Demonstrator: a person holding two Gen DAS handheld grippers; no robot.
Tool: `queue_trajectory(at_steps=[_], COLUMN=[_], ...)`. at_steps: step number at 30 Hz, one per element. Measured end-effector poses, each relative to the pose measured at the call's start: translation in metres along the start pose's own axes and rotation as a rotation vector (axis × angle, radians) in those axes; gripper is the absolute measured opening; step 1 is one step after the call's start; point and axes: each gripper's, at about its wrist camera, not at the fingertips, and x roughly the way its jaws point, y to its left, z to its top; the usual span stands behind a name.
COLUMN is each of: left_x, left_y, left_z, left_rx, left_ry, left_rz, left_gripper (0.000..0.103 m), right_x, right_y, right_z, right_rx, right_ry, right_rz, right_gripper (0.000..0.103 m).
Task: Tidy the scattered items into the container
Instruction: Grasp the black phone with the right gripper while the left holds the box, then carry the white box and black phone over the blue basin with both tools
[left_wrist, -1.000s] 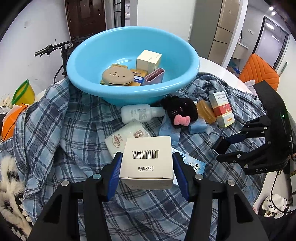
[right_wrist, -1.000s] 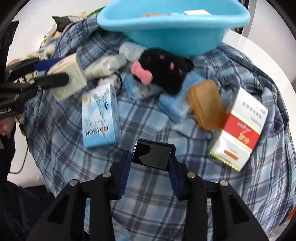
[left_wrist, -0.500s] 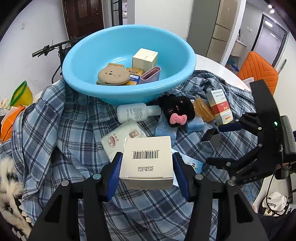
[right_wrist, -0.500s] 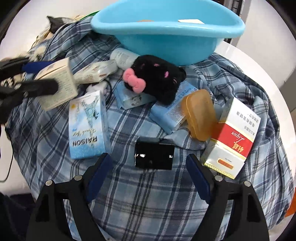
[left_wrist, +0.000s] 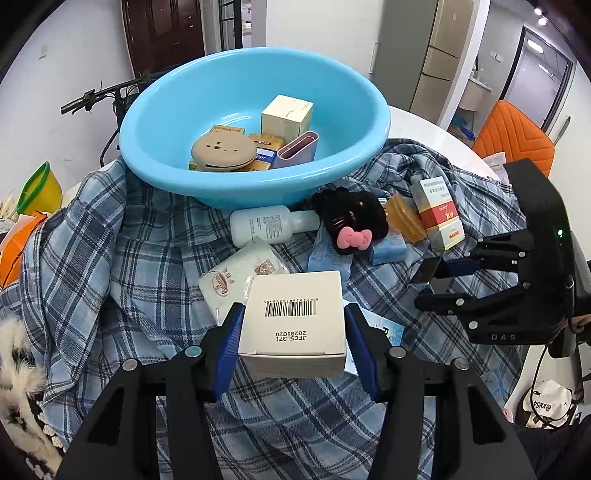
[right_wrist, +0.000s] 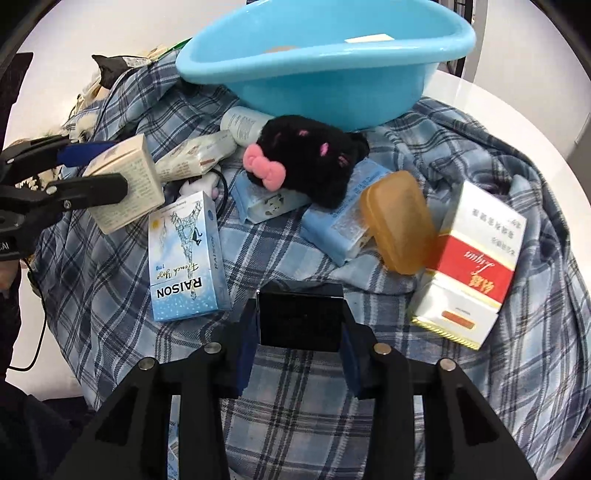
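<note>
The left gripper (left_wrist: 293, 332) has its jaws clamped on a white barcode box (left_wrist: 295, 319), one blue pad pressed to each side, the box raised above the plaid cloth (left_wrist: 140, 258) that drapes the white worktop (right_wrist: 491, 107). The right gripper (right_wrist: 300, 328) has just been closing its jaws, and a small black box (right_wrist: 300, 317) now sits squarely between the pads with both pressing its sides; its glossy face looks toward the camera and its lower edge is just over the cloth. Beyond both grippers stands the blue basin (left_wrist: 255, 92), already containing a round tan case (left_wrist: 223, 151), a cream carton (left_wrist: 287, 114) and a pink-edged holder (left_wrist: 297, 149). Scattered on the cloth in front of the basin are a white bottle (left_wrist: 266, 225) on its side, a black plush cat (right_wrist: 310, 162) with a pink bow, an amber soap case (right_wrist: 397, 221) leaning against a red-and-white carton (right_wrist: 476, 262), and a light-blue RAISON pack (right_wrist: 184, 258) lying flat just left of the black box
</note>
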Motion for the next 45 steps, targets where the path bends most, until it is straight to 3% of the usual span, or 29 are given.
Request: queue_trajectory(at_steps=[13, 18, 22, 28, 45], left_x=[-0.012, -0.040, -0.068, -0.088, -0.096], left_y=[0.000, -0.005, 0.000, 0.005, -0.003], left_z=[0.007, 0.019, 0.020, 0.015, 0.031], left_rx=[-0.028, -0.034, -0.100, -0.164, -0.140], left_ry=[-0.040, -0.131, -0.241, -0.307, -0.336], left_rz=[0.041, 0.096, 0.144, 0.167, 0.175], left_gripper=[0.056, 0.056, 0.056, 0.056, 0.056], right_x=[-0.038, -0.072, -0.104, -0.138, -0.148], right_y=[0.002, 0.005, 0.010, 0.007, 0.007], right_z=[0.011, 0.026, 0.031, 0.031, 0.035], right_rx=[0.006, 0.006, -0.007, -0.003, -0.002], right_ry=[-0.114, -0.223, -0.328, -0.446, -0.501], right_rz=[-0.006, -0.010, -0.022, -0.051, -0.048], right_gripper=[0.038, 0.038, 0.038, 0.038, 0.038])
